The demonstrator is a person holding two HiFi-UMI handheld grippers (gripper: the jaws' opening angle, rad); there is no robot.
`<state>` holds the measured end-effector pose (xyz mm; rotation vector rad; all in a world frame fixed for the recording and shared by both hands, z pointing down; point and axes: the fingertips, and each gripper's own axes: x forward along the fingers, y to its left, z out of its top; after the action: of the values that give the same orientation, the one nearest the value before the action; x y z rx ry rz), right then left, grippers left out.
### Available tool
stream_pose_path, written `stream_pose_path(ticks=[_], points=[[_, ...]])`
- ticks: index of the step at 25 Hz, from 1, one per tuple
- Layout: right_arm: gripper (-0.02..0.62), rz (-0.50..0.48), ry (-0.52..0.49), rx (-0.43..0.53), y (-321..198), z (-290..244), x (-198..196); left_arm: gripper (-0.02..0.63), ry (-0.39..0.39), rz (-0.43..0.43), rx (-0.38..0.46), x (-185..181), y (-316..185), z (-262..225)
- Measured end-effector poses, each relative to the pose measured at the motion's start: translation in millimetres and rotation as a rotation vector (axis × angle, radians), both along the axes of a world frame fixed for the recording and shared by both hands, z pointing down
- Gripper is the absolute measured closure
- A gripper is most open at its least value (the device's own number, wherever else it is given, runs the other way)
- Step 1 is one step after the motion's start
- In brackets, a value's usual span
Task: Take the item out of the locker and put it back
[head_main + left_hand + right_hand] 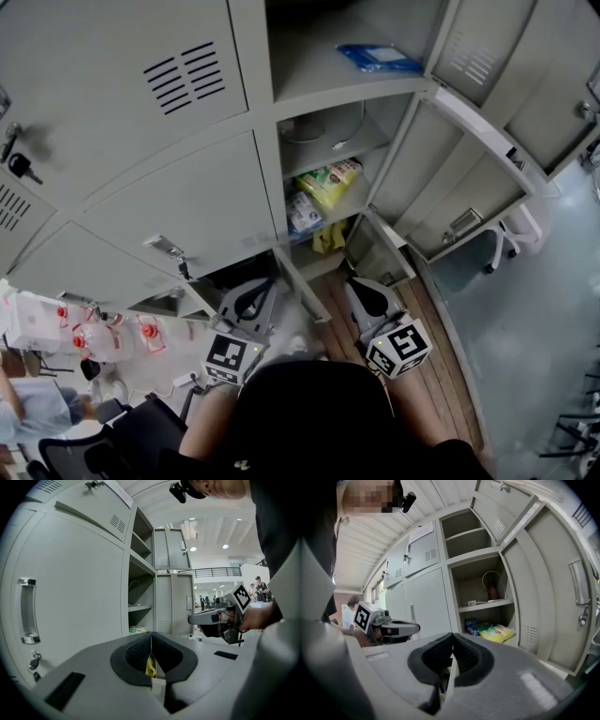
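No text, brand or number can be read. The print on the paper sheet (421, 531) stuck to a locker door (423, 550) and on the yellow packet (499, 632) is too small to be made out. Only black-and-white square patterns are borne by the marker cubes (401, 347).

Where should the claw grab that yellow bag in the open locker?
Probably its near edge, coming straight in through the open front with the right claw, opened first. The yellow bag lies flat with one end toward the opening, and a blue packet sits close beside it.
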<state>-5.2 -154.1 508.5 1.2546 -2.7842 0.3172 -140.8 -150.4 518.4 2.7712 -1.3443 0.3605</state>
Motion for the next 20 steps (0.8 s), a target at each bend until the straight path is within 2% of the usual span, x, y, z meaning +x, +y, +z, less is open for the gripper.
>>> stream_pose_path(ticks=[6,20], points=[[0.597,0.002,0.014,0.008,-4,1,1,0.591,0.014,0.021,-0.011,16,-3,-1],[0.597,0.001,0.026,0.03,-15,-9,-5,0.591,0.007,0.051,0.02,22,-15,-3]])
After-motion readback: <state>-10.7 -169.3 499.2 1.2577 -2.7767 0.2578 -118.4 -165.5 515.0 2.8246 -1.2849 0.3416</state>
